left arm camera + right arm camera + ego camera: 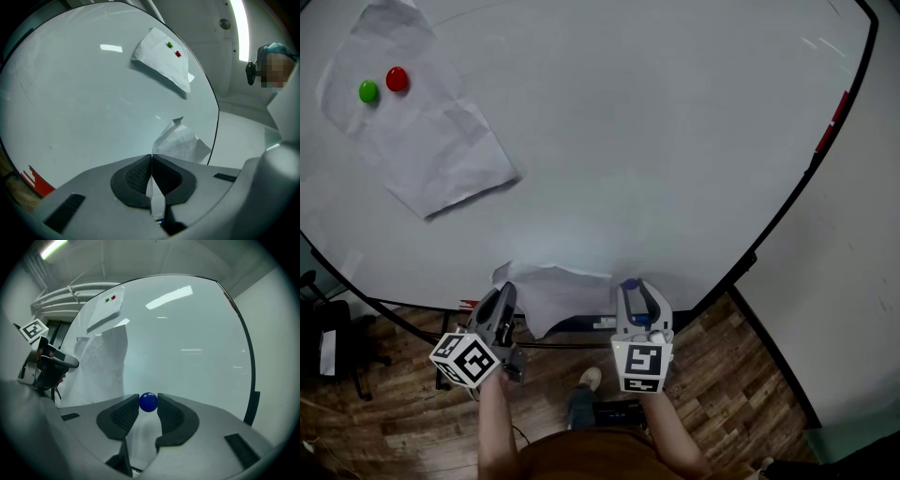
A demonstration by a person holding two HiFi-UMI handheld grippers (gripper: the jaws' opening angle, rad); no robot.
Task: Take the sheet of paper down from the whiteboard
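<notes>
Pinching a crumpled sheet of paper [180,143] by one thin edge, the left gripper [151,164] is fully closed on it; a sharp tug could tear the sheet or let it slip. The right gripper [148,404] clamps a round blue magnet [148,401], which might squirt out. The sheet sits at the lower edge of the whiteboard [656,141], and its long axis seems to rise upright from the jaws.

The whiteboard [675,141] is cut off by the head view's top and left edges, and the pinned sheet [422,141] is clipped at its top. A strip of the sheet of paper [180,143] is swallowed between the pressed-together pads of the left gripper [151,158]. In the head view, the blue ball [148,402] is almost wholly masked by the right gripper [148,405]. The red marks [35,180] cannot be read.
</notes>
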